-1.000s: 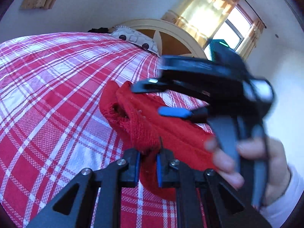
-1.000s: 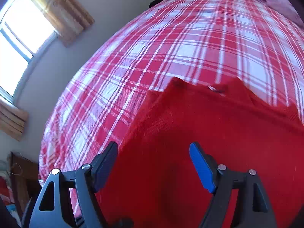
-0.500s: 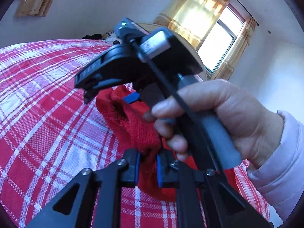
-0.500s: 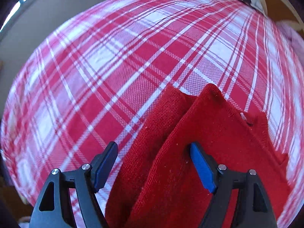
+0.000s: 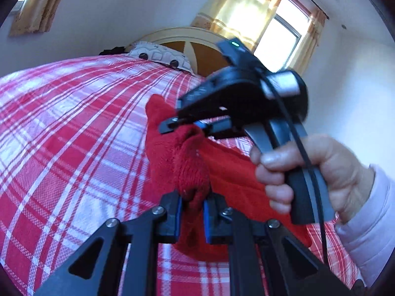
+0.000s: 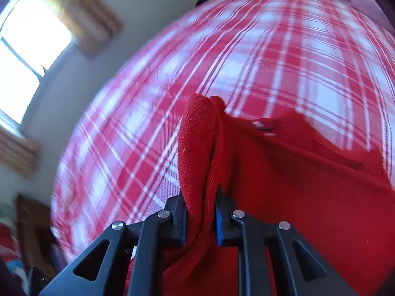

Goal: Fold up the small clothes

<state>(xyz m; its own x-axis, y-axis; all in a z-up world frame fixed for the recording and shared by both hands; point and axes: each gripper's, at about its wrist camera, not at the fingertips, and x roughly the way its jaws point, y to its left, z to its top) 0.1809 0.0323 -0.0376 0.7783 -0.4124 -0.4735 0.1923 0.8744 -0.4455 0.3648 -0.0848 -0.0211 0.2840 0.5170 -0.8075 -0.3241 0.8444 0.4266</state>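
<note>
Half a second ago the right gripper straddled the red knitted garment with jaws wide; now they are clenched on a bunched fold of it. Left gripper also pinches a gathered edge. Both lift part of the garment off the red-and-white plaid bedspread.

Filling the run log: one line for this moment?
left tool shut on red sweater | right tool shut on red sweater | plaid bedspread beneath
</note>
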